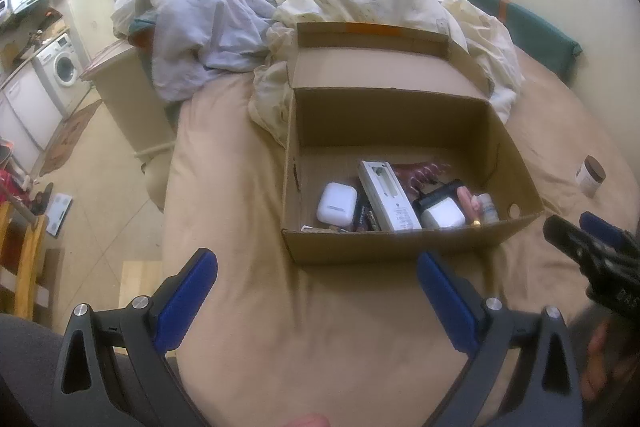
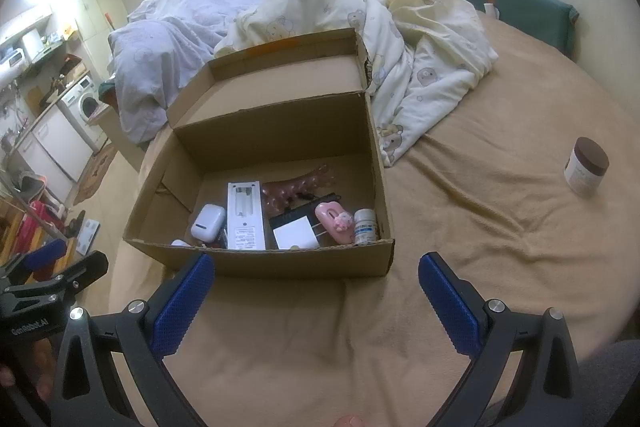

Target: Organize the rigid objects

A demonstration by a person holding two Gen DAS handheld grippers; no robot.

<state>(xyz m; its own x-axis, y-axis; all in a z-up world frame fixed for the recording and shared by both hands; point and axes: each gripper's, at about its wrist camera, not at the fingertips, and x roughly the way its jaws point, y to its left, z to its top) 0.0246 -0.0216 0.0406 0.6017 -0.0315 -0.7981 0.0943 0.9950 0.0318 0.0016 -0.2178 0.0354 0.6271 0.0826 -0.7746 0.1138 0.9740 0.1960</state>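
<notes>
Both the left gripper (image 1: pixel 316 279) and the right gripper (image 2: pixel 316 283) hung with blue pads spread apart, holding nothing, just short of the open brown cardboard box (image 2: pixel 264 265). Farther right, well apart, stood the brown-lidded white jar (image 2: pixel 586 165); reaching with the right gripper looked best, clamping below its lid.

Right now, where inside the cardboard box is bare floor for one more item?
The cardboard box is bare along its back wall and left side, behind the white earbud case. The front is crowded from that case to the pill bottle.
</notes>
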